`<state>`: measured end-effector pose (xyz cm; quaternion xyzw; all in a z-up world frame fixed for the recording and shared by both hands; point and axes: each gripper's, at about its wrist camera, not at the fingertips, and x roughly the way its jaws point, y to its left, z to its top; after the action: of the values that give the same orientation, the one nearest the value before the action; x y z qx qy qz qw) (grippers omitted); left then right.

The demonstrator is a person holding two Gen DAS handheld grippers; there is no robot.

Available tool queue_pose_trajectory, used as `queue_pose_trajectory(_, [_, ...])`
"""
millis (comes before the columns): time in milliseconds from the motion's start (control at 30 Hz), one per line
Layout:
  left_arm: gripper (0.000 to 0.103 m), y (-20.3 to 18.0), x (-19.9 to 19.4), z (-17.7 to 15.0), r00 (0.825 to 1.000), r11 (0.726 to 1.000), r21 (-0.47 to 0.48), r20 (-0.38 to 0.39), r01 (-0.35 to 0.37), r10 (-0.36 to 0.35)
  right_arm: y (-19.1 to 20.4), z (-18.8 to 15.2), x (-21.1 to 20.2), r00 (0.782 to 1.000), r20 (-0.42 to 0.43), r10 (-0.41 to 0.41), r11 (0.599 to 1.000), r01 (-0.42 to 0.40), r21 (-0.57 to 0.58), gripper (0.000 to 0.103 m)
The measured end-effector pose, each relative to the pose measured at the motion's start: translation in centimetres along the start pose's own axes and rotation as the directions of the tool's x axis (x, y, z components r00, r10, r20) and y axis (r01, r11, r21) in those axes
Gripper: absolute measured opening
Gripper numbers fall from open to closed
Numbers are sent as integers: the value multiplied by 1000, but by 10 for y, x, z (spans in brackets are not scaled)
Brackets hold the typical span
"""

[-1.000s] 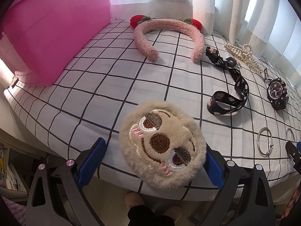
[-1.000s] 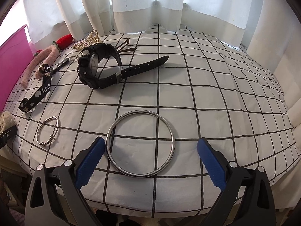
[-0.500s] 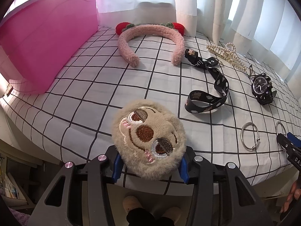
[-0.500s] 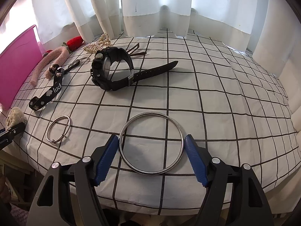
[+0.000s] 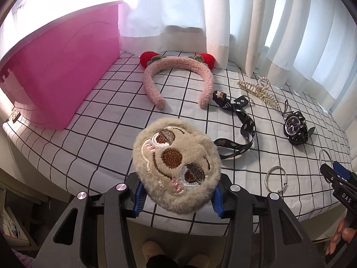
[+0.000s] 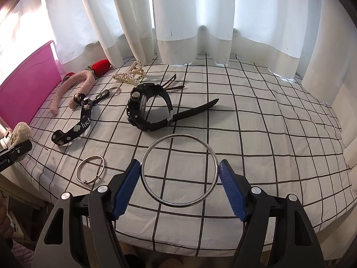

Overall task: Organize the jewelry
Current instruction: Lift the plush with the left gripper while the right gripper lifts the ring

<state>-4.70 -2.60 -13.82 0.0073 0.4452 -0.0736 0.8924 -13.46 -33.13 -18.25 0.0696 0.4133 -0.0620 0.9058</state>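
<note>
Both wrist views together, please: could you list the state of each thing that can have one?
left gripper: shut on the plush charm, lifted
right gripper: shut on the large ring, lifted
small ring: flat on the cloth
watch: on edge, strap buckled
pink bin: top open

The black strap (image 6: 73,131) reads "luck"; the right claw (image 5: 341,185) body bears "DAS".
</note>
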Motion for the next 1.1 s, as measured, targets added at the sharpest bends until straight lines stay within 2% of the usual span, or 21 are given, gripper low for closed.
queue_pose_trajectory(300, [45,-2,-64,38,998,1000,-1,67,-15,15,17,48,-47,995,76,67,997,-64,-31,70])
queue_pose_trajectory(567, [45,20,-134,75,983,996,-74,170,-56,68,64,106,-86,970,134,203,975,-188,-120,70])
queue_pose_trajectory(833, [45,87,-167,118,957,984,-146,252,-106,141,161,176,-97,922,178,344,922,-296,-252,70])
queue_pose_trajectory(967, [45,136,-167,147,946,980,-158,283,-119,160,227,212,-92,890,185,418,886,-354,-300,70])
queue_pose_trajectory(1100, [45,190,-155,178,942,979,-162,290,-125,168,302,247,-77,862,166,479,849,-406,-339,70])
